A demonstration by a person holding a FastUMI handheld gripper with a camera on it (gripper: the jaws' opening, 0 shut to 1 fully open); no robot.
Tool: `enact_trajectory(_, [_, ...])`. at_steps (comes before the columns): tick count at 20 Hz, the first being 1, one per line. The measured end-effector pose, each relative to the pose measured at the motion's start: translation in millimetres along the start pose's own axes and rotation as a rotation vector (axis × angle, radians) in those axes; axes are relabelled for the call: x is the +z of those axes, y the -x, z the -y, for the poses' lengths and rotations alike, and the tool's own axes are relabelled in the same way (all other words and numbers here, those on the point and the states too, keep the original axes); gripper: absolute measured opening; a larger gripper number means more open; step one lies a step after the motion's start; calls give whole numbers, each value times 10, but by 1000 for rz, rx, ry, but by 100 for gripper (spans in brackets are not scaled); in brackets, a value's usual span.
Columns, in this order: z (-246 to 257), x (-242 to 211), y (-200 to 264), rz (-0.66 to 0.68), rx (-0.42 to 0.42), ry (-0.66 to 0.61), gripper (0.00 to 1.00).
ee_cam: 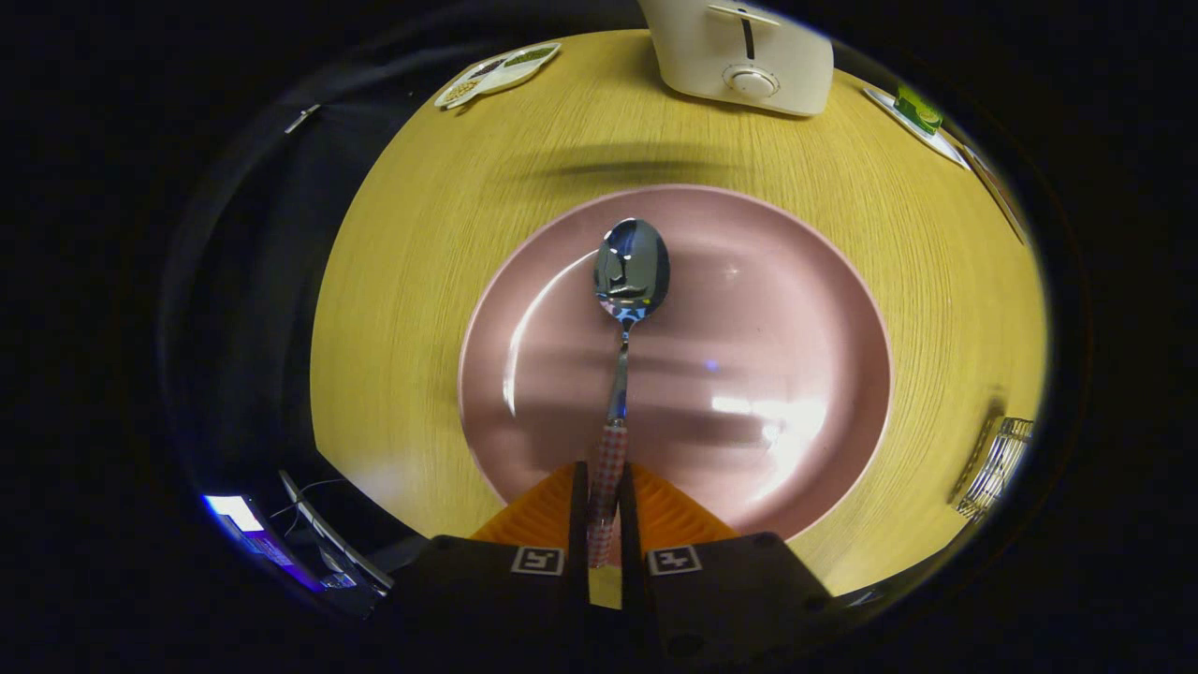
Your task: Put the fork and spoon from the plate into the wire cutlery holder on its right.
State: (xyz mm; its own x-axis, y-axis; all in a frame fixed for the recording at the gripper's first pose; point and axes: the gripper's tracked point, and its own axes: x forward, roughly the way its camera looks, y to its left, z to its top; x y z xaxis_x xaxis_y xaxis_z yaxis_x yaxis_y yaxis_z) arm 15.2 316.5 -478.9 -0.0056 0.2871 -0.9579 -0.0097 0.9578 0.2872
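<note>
Gripper [604, 487] fingers nearly closed, pinching the spoon [629, 281] by its checked handle; bowl extends forward above the pink plate [524, 374]. Wire cutlery holder [997, 468] stands at the table's [412, 309] right edge.

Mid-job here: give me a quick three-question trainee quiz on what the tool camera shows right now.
1. True or false: the tool is shut on the spoon by its handle.
2. What lies under the spoon's bowl? A) toaster B) pink plate C) holder
3. Fill in: the wire holder stands to the ___ of the plate.

Key: 1 true; 2 B; 3 right. The toaster stands beyond the plate on the table.
</note>
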Motion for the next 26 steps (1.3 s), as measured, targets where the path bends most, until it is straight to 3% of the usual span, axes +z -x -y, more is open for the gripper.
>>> enact_trajectory(2, [11,-21,41,-6,13,-2,9])
enact_trajectory(7, [-101,71,310,27,117,-36,9])
enact_trajectory(12, [-13,-9,1120,67,220,33,9])
enact_trajectory(15, [235,-168,1643,97,240,69,9])
enact_trajectory(22, [1061,-804,2666,120,228,59,9])
enact_trajectory(26, [1986,-1148,3028,65,96,18,9])
